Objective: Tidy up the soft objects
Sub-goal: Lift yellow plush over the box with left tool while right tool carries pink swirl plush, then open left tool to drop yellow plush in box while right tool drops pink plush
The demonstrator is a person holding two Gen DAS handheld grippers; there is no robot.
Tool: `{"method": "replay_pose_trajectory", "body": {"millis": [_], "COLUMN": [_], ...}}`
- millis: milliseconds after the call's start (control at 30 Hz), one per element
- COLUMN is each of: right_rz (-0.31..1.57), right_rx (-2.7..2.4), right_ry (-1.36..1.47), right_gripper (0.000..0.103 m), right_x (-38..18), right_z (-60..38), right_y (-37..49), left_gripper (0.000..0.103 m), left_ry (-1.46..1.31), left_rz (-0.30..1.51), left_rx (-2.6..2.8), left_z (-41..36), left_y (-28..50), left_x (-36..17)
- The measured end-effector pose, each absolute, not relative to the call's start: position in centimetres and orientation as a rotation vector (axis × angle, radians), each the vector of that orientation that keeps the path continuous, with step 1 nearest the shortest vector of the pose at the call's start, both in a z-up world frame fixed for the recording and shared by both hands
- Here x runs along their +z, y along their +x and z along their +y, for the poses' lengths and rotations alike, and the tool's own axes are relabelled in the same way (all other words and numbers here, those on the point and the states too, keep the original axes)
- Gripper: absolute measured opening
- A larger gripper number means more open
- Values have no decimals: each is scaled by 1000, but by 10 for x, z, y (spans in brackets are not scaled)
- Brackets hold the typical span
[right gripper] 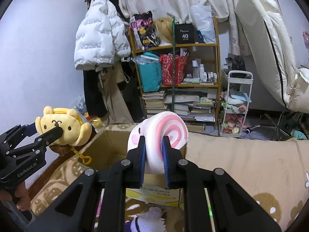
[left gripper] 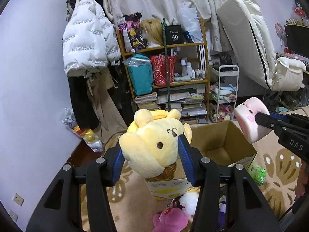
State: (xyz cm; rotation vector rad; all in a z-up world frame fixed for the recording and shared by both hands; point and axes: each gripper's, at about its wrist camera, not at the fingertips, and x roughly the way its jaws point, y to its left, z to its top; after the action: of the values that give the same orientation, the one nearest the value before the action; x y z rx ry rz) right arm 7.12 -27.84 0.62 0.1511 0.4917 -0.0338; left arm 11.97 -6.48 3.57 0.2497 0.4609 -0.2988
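Note:
My left gripper (left gripper: 151, 150) is shut on a yellow plush dog head (left gripper: 152, 141) and holds it in the air, just left of an open cardboard box (left gripper: 224, 137). It also shows in the right wrist view (right gripper: 61, 129), with a yellow clip hanging under it. My right gripper (right gripper: 154, 150) is shut on a white and pink swirl-roll plush (right gripper: 160, 135), held above the box (right gripper: 108, 145). In the left wrist view that plush (left gripper: 249, 116) hangs over the box's right rim.
More plush toys lie on the patterned beige rug: a pink one (left gripper: 170, 220), a white one (left gripper: 190, 201), a green packet (left gripper: 256, 172). A wooden shelf (left gripper: 166, 67), hung coats (left gripper: 87, 38), a white trolley (left gripper: 226, 92) and a propped mattress (left gripper: 249, 38) stand behind.

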Motion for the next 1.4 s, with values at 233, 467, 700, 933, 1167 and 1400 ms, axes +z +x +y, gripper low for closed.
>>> {"method": "replay_pose_trajectory", "body": {"millis": [233,467,700,933,1167,1400], "right_rz": [564,613,647,636,615,631], "right_rx": [-29,-30,-23,-34,-60,-97], "right_ry": [163,140,151,204,229,220], "right_gripper": [17,18,22,41,81,92], "right_x": [-17,-35,-45,-42,-32,-28], "right_z": [-279,-278,-281,-292,-298,-303], "right_y": [87,98,104,99,85,70], "left_gripper": [52,59,81,90,90,95], "left_ry": [225,235,250,261,269,236], "left_rz": [548,618,621,622,635,646], "left_rx": [-335,-323,-303,-265,-231,-234], "left_z": [-72,-75,-74,-69,-60,-45], "left_y": [141,153,151,141,130,106], "left_x": [11,-14,-22,-19,-14,-3]}}
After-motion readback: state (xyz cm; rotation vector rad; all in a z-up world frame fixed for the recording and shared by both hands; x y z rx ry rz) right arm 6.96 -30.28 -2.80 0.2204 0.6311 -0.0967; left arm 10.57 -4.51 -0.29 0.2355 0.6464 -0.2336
